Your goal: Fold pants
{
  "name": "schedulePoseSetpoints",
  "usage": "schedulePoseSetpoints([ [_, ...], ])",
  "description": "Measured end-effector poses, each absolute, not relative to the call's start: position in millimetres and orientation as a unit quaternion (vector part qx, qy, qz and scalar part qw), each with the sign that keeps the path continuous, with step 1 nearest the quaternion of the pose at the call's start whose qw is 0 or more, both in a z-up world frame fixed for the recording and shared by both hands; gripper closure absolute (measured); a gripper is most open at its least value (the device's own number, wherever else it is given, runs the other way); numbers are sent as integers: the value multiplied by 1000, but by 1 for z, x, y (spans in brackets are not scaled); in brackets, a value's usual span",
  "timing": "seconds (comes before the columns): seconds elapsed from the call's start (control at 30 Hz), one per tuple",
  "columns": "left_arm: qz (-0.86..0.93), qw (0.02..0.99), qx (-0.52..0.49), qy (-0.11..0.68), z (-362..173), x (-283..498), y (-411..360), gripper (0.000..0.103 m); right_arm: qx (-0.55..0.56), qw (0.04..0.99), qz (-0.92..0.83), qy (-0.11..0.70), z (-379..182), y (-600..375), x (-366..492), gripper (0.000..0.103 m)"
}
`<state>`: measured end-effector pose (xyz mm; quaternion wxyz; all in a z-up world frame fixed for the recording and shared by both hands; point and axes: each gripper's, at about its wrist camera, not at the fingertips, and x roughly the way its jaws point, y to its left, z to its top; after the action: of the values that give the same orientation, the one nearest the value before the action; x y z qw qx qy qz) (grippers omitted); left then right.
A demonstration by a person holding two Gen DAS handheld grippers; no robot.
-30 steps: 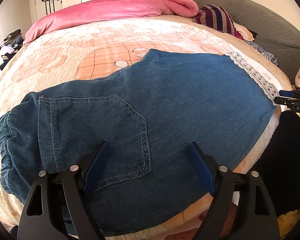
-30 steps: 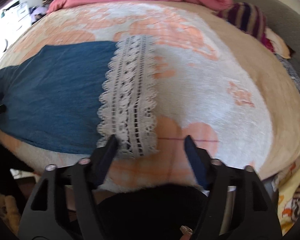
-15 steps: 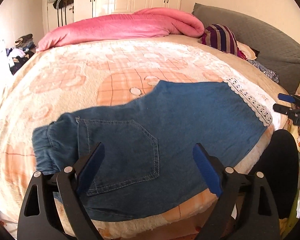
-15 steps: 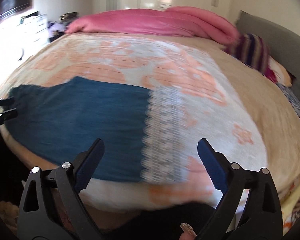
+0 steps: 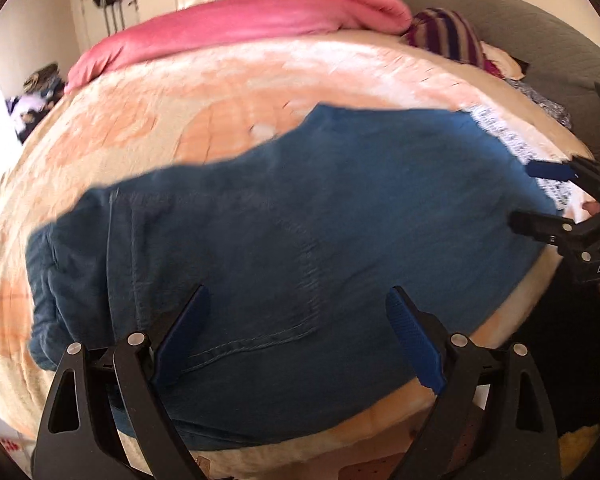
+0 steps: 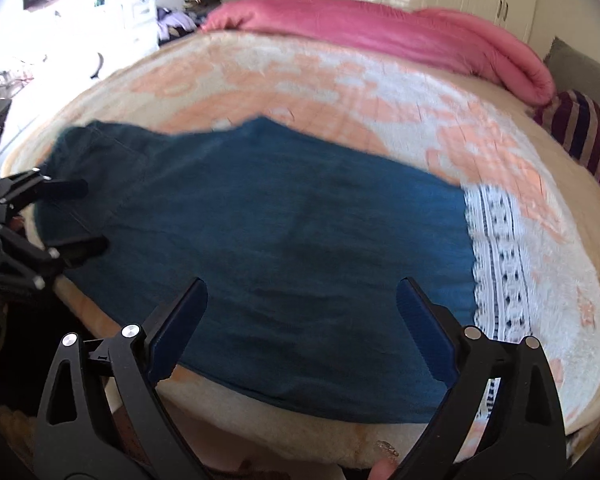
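Swung left since before, from lace hem (image 6: pixel 496 264) to over the pants (image 6: pixel 284 240).
Both spread wide, gripping nothing: left gripper (image 5: pixel 296 332), right gripper (image 6: pixel 300 320).

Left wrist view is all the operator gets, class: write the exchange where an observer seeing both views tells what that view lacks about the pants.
Operator: How do the pants finish at the leg end?
Observer: In a wide white lace band, lying flat on the blanket.
Operator: Is the right claw holding anything?
Observer: No. It is open, framing the lower leg near the bed's edge, with nothing between its pads.
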<state>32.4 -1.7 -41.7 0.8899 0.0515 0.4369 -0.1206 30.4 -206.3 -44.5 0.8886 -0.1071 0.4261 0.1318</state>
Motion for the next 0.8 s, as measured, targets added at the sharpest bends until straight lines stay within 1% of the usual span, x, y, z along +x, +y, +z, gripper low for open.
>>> schedulePoseSetpoints([
  [0.1, -124, 890, 50, 437, -45, 34, 6, 14, -83, 877, 80, 466, -63, -234, 40, 12],
  [0.2, -130, 889, 51, 435, -48, 33, 8, 14, -11, 879, 96, 466, -66, -259, 40, 11],
  [0.3, -129, 890, 52, 434, -49, 35, 7, 14, -5, 880, 102, 464, -63, -260, 38, 11],
  [0.4, -131, 892, 47, 429, -41, 31, 7, 12, 19, 889, 115, 444, -55, -264, 29, 10],
  [0.47, -135, 895, 38, 424, -33, 27, 8, 12, 40, 903, 113, 414, -42, -277, 19, 10],
  [0.7, -145, 906, 23, 396, 1, 19, 6, 9, 53, 926, 63, 369, -11, -324, -14, 9],
  [0.8, -156, 907, 21, 391, 11, 21, 1, 9, 64, 929, 44, 361, -8, -344, -18, 9],
])
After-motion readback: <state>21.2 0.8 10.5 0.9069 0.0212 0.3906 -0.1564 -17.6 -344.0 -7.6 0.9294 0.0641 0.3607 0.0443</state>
